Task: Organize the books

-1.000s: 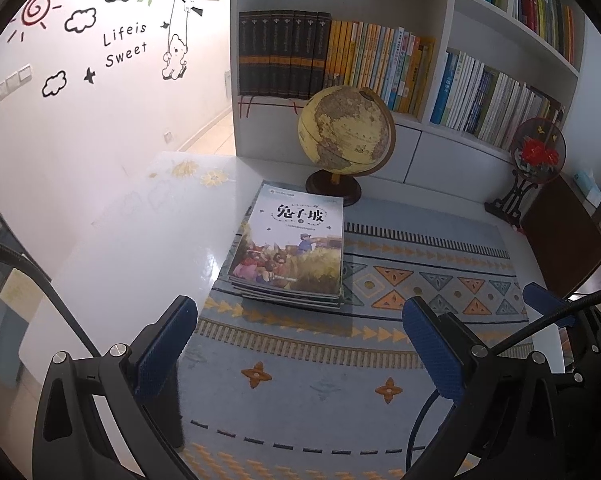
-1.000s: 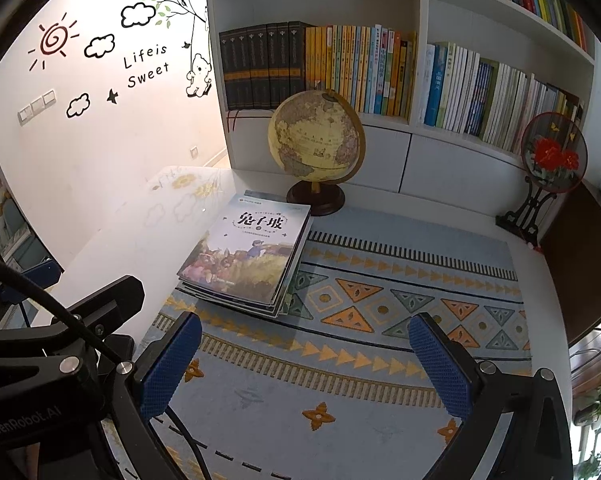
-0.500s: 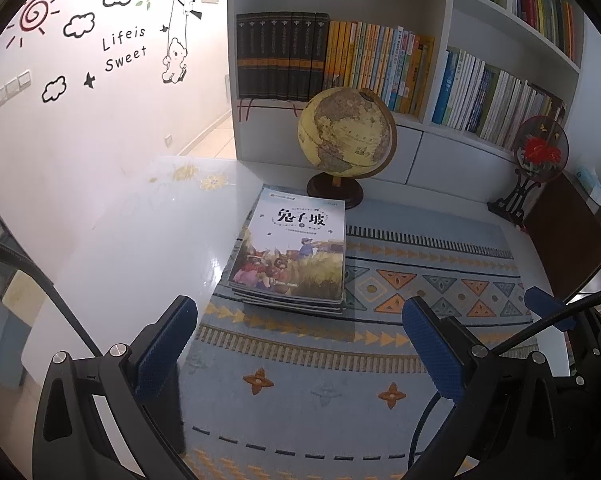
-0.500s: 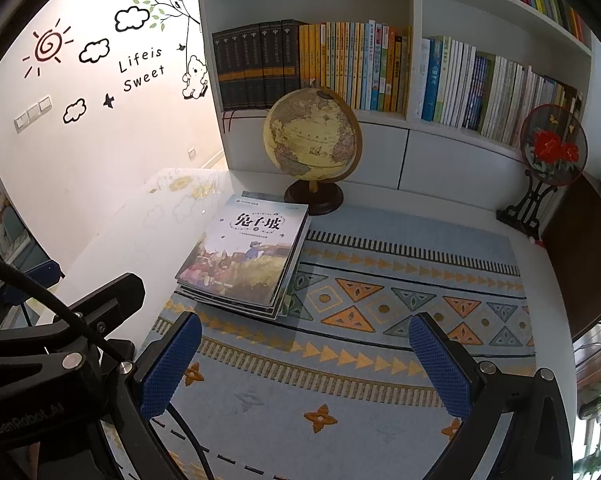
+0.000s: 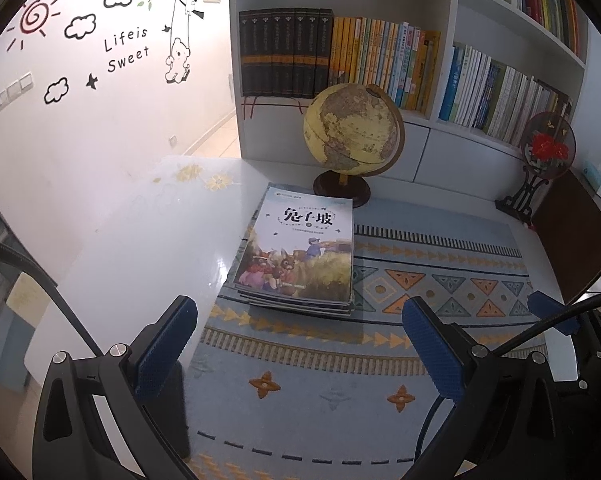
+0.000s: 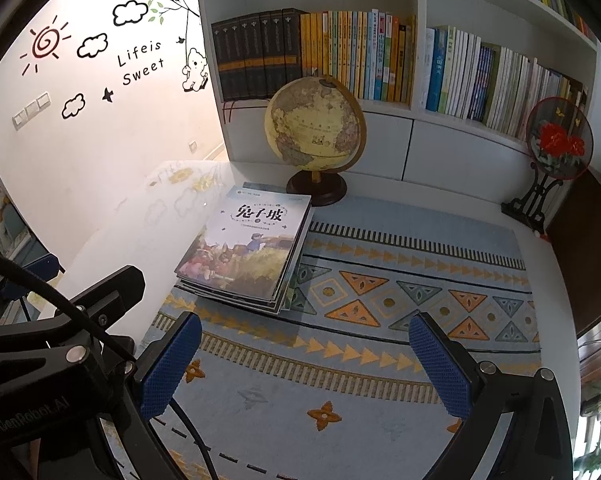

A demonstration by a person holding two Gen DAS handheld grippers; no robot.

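Observation:
A flat stack of thin books (image 5: 298, 254) with an illustrated cover on top lies on the left part of the patterned mat; it also shows in the right wrist view (image 6: 246, 252). My left gripper (image 5: 300, 344) is open and empty, hovering in front of the stack. My right gripper (image 6: 306, 364) is open and empty, to the right of the left one and nearer than the stack. The left gripper's body (image 6: 60, 344) shows at the lower left of the right wrist view.
A globe (image 5: 354, 136) on a dark stand is just behind the stack. A white bookshelf (image 5: 432, 148) full of upright books rises behind the table. A round flower ornament (image 5: 546, 148) stands at the far right. The blue patterned mat (image 5: 440, 280) covers the white table (image 5: 140, 248).
Both grippers have drawn slightly back and up from the stack; the books look a little farther away. The jaws stay open and the books have not moved.

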